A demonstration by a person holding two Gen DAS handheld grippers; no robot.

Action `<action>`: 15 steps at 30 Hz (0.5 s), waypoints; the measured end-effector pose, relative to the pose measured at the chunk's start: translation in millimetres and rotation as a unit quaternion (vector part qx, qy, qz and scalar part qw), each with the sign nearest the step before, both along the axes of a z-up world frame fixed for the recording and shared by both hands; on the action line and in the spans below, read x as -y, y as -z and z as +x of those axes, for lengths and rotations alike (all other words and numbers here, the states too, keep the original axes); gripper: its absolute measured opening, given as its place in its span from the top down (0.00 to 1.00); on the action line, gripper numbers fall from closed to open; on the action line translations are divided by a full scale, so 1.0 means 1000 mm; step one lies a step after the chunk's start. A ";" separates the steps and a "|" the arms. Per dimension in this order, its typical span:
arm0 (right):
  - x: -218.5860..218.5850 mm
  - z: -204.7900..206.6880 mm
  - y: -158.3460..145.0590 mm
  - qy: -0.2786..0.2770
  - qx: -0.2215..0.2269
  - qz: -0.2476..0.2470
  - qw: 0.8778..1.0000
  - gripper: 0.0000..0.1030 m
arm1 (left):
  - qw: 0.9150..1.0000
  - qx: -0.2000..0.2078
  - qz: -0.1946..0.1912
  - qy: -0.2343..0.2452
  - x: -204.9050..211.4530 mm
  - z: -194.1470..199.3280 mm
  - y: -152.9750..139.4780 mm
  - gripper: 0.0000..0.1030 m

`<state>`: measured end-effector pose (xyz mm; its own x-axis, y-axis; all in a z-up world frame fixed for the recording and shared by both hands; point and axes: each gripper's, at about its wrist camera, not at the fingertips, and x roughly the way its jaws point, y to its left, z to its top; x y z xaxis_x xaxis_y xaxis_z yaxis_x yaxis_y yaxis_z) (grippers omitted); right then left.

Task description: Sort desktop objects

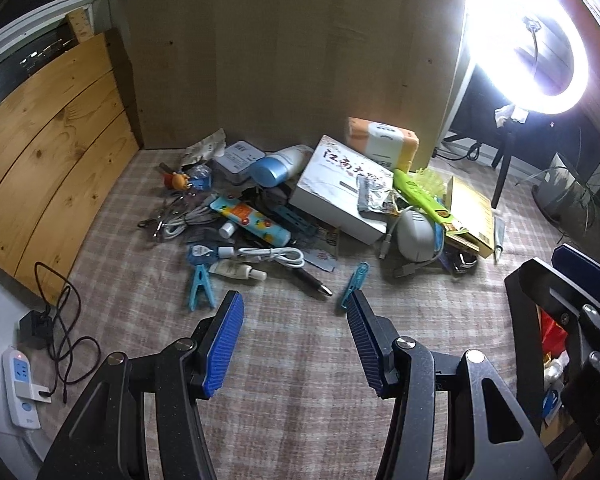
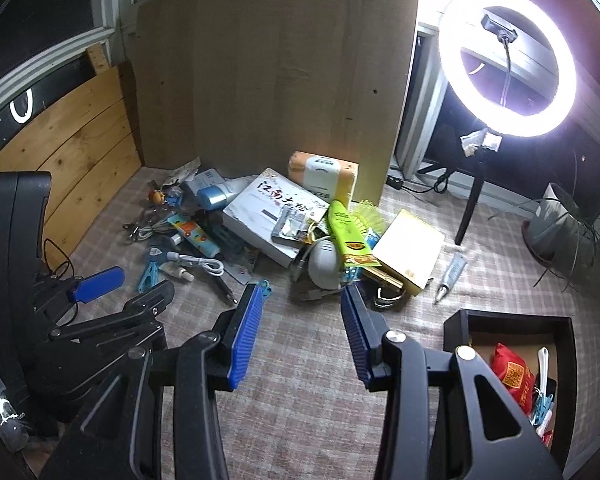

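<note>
A heap of desk clutter lies on the checked cloth. In it are a white lettered box (image 1: 342, 192) (image 2: 272, 208), an orange tissue pack (image 1: 380, 140), a patterned tube (image 1: 252, 220), a white cable (image 1: 272, 256), a pen (image 1: 314, 284) and a green brush (image 2: 346, 232). My left gripper (image 1: 294, 300) stands open and holds nothing, short of two blue clothespins (image 1: 199, 286) (image 1: 354, 282). My right gripper (image 2: 300, 290) is also open and holds nothing, in front of a white dome-shaped item (image 2: 324, 260). A black box (image 2: 512, 320) at the right holds a red packet (image 2: 512, 368) and small items.
A bright ring light (image 2: 508, 60) on a tripod stands back right, beside a potted plant (image 2: 560, 220). A cardboard sheet (image 1: 300, 60) and a wooden board (image 1: 52, 140) wall the back and left. A power strip (image 1: 20, 384) and dark cord (image 1: 66, 332) lie at the left. A grey tube (image 2: 452, 272) lies alone.
</note>
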<state>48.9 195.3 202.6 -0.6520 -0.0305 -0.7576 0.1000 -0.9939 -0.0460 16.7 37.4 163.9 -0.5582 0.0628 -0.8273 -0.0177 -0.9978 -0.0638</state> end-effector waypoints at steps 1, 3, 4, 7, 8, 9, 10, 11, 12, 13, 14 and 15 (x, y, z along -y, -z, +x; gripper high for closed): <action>0.003 0.000 0.000 -0.001 -0.001 0.002 1.000 0.61 | 1.000 0.000 0.000 -0.002 0.002 0.001 0.000 0.50; 0.007 0.000 0.001 -0.004 -0.003 0.005 1.000 0.61 | 1.000 0.000 -0.002 -0.006 0.005 0.002 0.000 0.50; 0.009 0.000 0.001 -0.006 -0.002 0.004 1.000 0.61 | 1.000 0.000 -0.003 -0.007 0.007 0.002 0.000 0.50; 0.015 -0.001 0.003 -0.011 -0.002 0.004 1.000 0.61 | 1.000 -0.001 -0.007 -0.012 0.011 0.004 0.001 0.50; 0.017 0.000 0.003 -0.012 -0.001 0.004 1.000 0.61 | 1.000 -0.002 -0.009 -0.013 0.013 0.005 0.001 0.50; 0.019 0.000 0.004 -0.014 -0.001 0.004 1.000 0.61 | 1.000 -0.001 -0.009 -0.014 0.015 0.005 0.001 0.50; 0.020 0.000 0.004 -0.015 0.000 0.004 1.000 0.61 | 1.000 -0.001 -0.009 -0.015 0.016 0.006 0.001 0.50; 0.022 -0.001 0.005 -0.017 0.001 0.003 1.000 0.61 | 1.000 -0.001 -0.010 -0.017 0.017 0.006 0.001 0.50; 0.024 -0.001 0.006 -0.019 0.002 0.003 1.000 0.61 | 1.000 -0.001 -0.011 -0.018 0.019 0.006 0.001 0.50; 0.026 -0.001 0.007 -0.020 0.002 0.002 1.000 0.61 | 1.000 0.000 -0.011 -0.019 0.021 0.006 0.002 0.50; 0.028 -0.001 0.008 -0.021 0.003 0.002 1.000 0.61 | 1.000 0.000 -0.012 -0.020 0.023 0.007 0.002 0.50; 0.030 0.000 0.008 -0.022 0.003 0.002 1.000 0.61 | 1.000 0.000 -0.012 -0.021 0.024 0.007 0.002 0.50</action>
<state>48.4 165.2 194.4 -0.6460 -0.0563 -0.7612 0.1448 -0.9882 -0.0498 23.9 13.4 161.8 -0.5604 0.0192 -0.8280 0.0237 -0.9989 -0.0392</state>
